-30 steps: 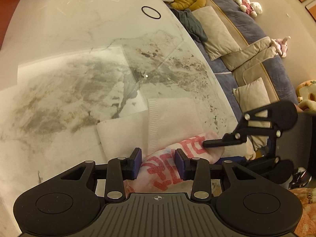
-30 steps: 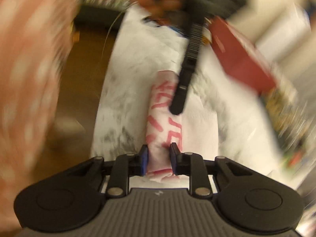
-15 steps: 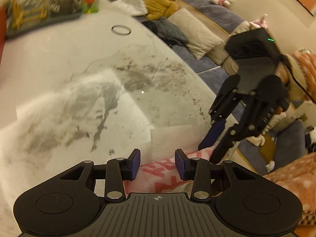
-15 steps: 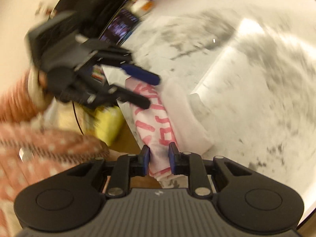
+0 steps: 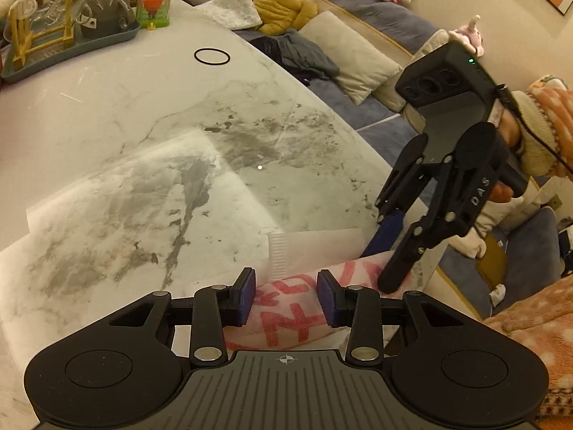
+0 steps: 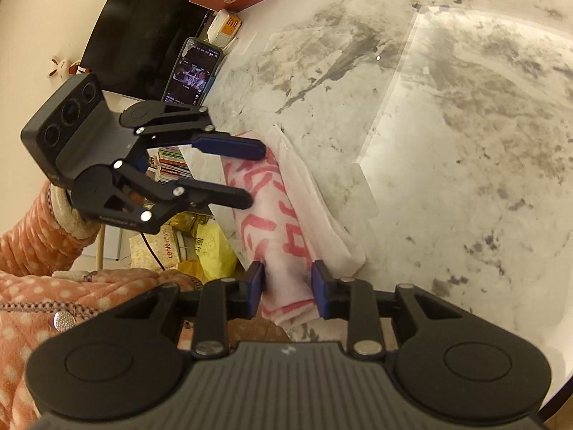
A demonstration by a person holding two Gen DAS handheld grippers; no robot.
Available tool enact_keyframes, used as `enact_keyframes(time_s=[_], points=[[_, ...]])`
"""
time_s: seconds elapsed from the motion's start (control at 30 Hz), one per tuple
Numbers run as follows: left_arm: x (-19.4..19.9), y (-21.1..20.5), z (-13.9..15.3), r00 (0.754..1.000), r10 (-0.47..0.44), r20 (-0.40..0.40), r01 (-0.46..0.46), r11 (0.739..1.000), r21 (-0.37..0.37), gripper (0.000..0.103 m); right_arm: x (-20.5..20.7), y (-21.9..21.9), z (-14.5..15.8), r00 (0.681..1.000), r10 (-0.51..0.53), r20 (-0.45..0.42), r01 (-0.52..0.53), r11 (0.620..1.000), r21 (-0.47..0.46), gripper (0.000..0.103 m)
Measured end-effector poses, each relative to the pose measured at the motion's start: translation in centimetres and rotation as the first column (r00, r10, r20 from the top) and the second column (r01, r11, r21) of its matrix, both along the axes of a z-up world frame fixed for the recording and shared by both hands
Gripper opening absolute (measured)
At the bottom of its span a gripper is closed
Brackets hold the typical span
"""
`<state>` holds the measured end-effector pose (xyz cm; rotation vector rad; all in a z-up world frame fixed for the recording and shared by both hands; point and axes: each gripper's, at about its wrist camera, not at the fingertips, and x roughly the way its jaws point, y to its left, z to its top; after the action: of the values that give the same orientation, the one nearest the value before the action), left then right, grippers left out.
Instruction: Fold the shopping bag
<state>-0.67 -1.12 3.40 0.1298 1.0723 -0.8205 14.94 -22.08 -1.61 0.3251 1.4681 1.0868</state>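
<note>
Bag (image 6: 283, 229) lies rolled along the table's (image 5: 107, 114) near edge, my left gripper (image 5: 286, 295) pinching one end, my right gripper (image 6: 288, 288), jaws just easing wider, straddling the other.

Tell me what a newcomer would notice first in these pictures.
The white shopping bag with red lettering, rolled at the edge of the marble table, with the left gripper and right gripper at opposite ends. Beyond the table, a yellow plush cat sits on the sofa.
</note>
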Motion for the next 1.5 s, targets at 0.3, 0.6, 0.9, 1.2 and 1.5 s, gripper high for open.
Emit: enact_keyframes(time_s=[0.3, 0.6, 0.9, 1.2, 1.5], points=[[-1.1, 0.4, 1.6, 0.994, -0.106, 0.036, 0.108, 0.993, -0.04, 0.039, -0.2, 0.0, -0.5, 0.999, -0.051, -0.009, 0.051, 0.999, 0.016, 0.027], [-1.0, -0.4, 1.0, 0.991, -0.117, 0.057, 0.114, 0.992, 0.048, 0.039, 0.2, 0.0, -0.4, 0.999, -0.049, -0.013, 0.049, 0.999, 0.008, 0.027], [-1.0, 0.3, 1.0, 0.993, -0.108, 0.041, 0.106, 0.993, 0.055, 0.039, 0.4, 0.0, -0.6, 0.998, -0.051, -0.03, 0.051, 0.999, 0.015, 0.027], [0.3, -0.4, -0.1, 0.997, -0.072, -0.007, 0.072, 0.992, 0.102, 0.039, -0.4, 0.9, 1.1, 0.995, -0.032, 0.091, 0.036, 0.998, -0.05, 0.028], [2.9, -0.2, -0.9, 0.986, 0.014, -0.166, -0.001, 0.997, 0.079, 0.04, -13.9, 5.3, 5.9, 0.266, 0.553, 0.789, -0.186, 0.833, -0.521, 0.054]])
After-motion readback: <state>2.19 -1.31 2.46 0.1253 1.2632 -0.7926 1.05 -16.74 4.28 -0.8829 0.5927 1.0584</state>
